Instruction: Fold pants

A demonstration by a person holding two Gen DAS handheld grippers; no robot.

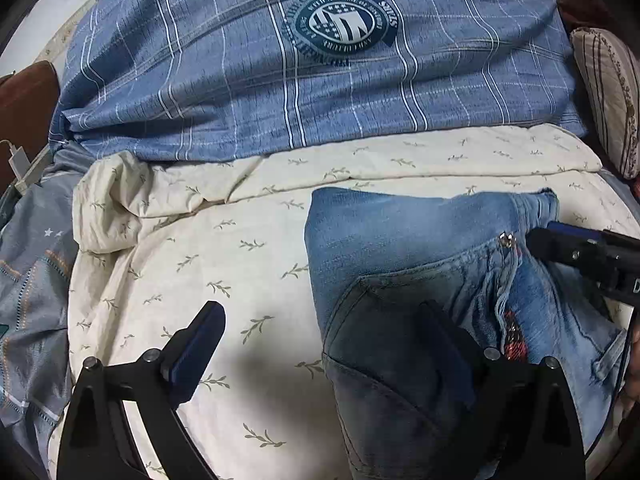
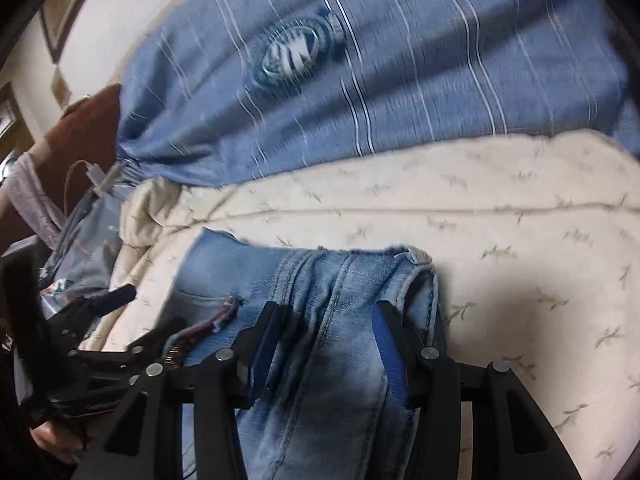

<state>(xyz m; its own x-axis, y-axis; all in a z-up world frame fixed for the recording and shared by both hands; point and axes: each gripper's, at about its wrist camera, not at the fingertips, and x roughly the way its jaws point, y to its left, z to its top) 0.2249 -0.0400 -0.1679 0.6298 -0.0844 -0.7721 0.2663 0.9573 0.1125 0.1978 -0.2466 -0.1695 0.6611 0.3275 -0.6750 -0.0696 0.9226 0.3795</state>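
Note:
Light blue jeans (image 1: pixel 400 240) lie folded into a thick bundle on a cream leaf-print sheet (image 1: pixel 224 264). My left gripper (image 1: pixel 324 320) is open wide: its left finger is over the sheet, its right finger over the jeans' back pocket. My right gripper (image 2: pixel 324 320) is open, with its two blue-padded fingers on either side of a bunched ridge of the jeans (image 2: pixel 336 292). It enters the left wrist view from the right (image 1: pixel 560 240), beside the zipper. The left gripper shows at the left of the right wrist view (image 2: pixel 120 294).
A blue plaid duvet with a round emblem (image 1: pixel 340 24) lies behind the jeans. A grey patterned cloth (image 1: pixel 32 280) is at the left, with a white charger (image 1: pixel 18 160). A striped cushion (image 1: pixel 608 96) is at the right.

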